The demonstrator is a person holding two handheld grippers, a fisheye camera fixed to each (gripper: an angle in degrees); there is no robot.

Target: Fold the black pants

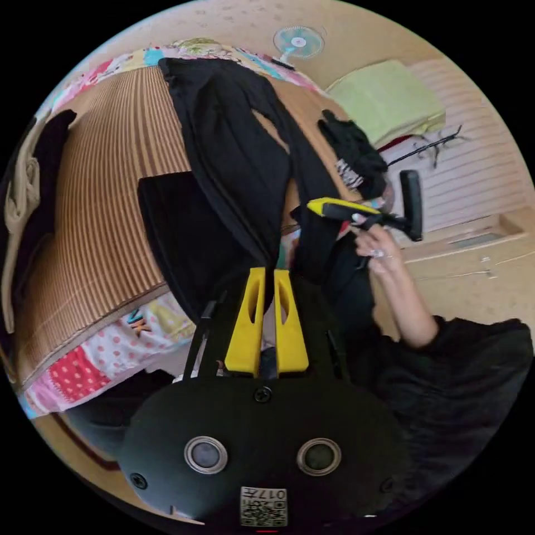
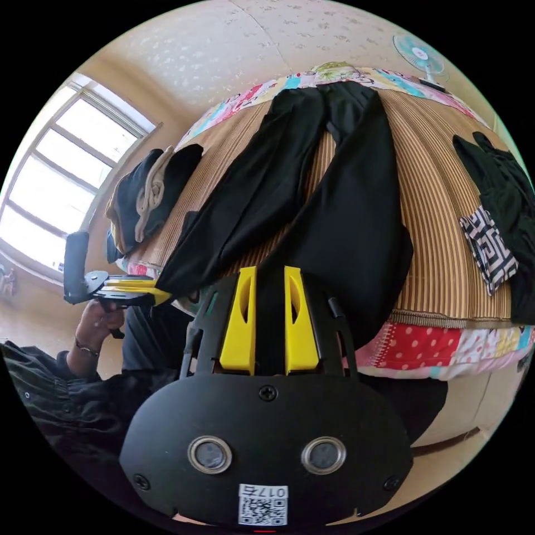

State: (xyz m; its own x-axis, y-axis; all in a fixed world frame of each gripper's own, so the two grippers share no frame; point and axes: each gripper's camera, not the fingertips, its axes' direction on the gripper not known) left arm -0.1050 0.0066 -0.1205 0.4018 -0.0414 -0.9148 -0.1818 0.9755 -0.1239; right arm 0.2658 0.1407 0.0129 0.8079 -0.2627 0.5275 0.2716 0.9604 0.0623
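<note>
one black pants [image 2: 312,184], two grippers [image 2: 270,278], one fan [image 2: 419,54]

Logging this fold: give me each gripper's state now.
Left gripper: shut on one leg end of the black pants.
Right gripper: shut on the other leg end.

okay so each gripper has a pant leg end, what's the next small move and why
Probably carry both hems up toward the waistband. The black pants lie lengthwise on the striped mat, waist at the far end, with the left gripper and right gripper each clamped on a leg end at the near edge.
</note>
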